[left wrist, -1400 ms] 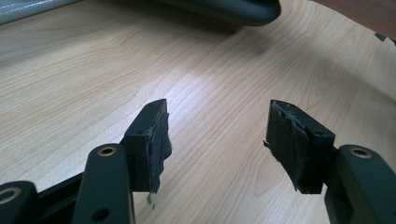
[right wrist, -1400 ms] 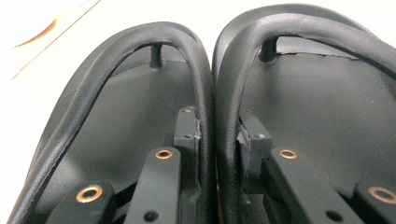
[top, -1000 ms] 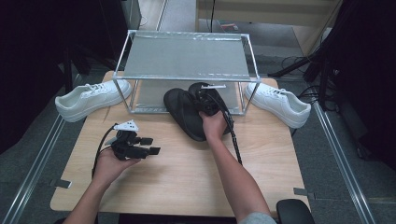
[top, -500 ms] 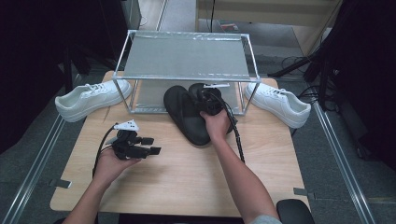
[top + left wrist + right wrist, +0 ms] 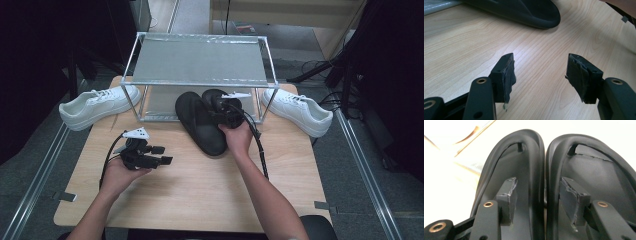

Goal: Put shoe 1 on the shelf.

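Note:
Two black slippers lie side by side on the wooden table (image 5: 200,195), their far ends under a wire rack. The left slipper (image 5: 200,125) (image 5: 534,157) touches the right slipper (image 5: 211,95) (image 5: 599,175) along their inner rims. My right gripper (image 5: 218,106) (image 5: 537,181) hovers over them, one jaw above each footbed, the two adjoining rims between the jaws. Its jaws have just been opening and the pads stand clear of the rims. My left gripper (image 5: 164,155) (image 5: 540,57) is open over bare wood, with one slipper's end (image 5: 524,10) ahead of it.
A metal wire rack (image 5: 200,60) stands at the back of the table. One white sneaker (image 5: 95,105) lies left of it, another white sneaker (image 5: 297,110) right of it. A black cable trails from the right gripper along the forearm.
The right hand has drawn its gripper back slightly toward me over the slippers, which lie where they were. The left hand has kept still.

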